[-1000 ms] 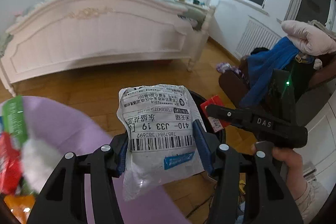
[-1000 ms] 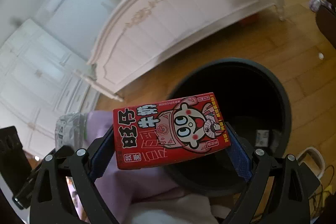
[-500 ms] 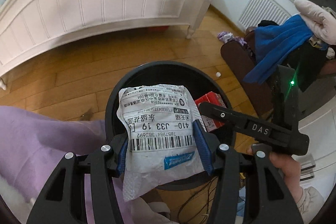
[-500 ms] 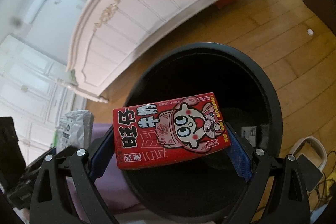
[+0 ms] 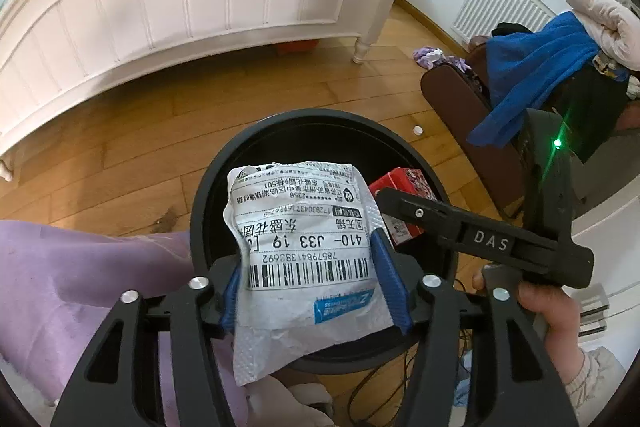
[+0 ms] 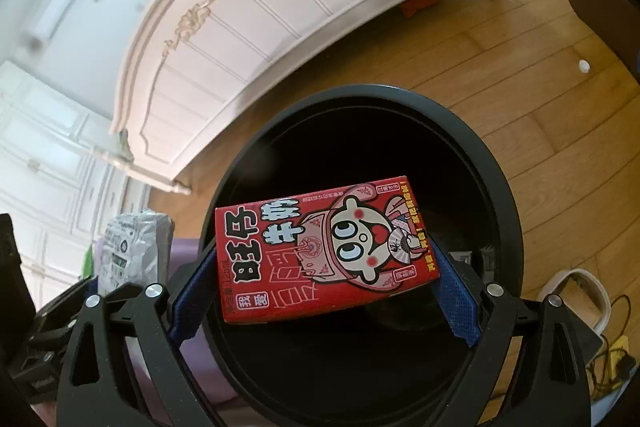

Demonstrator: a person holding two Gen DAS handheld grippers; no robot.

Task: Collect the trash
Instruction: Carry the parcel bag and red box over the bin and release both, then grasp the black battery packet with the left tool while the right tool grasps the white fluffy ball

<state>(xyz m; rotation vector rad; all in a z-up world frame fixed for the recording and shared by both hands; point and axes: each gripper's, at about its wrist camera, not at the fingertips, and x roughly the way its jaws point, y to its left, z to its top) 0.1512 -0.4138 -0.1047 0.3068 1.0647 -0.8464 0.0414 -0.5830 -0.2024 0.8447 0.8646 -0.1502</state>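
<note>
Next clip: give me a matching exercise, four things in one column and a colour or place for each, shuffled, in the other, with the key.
Things:
1. parcel bag
2. milk carton
3. bin
4. towel

Descriptions:
A. blue, draped on the chair
B. red, in the right tool
C. black, under both tools
D. white, between the left tool's opening jaws

Pairs: 1-D, 2-B, 3-C, 4-A

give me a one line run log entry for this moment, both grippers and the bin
left gripper: jaws opening, white parcel bag between pads | right gripper: shut on red milk carton | both over black trash bin | phase: drop
</note>
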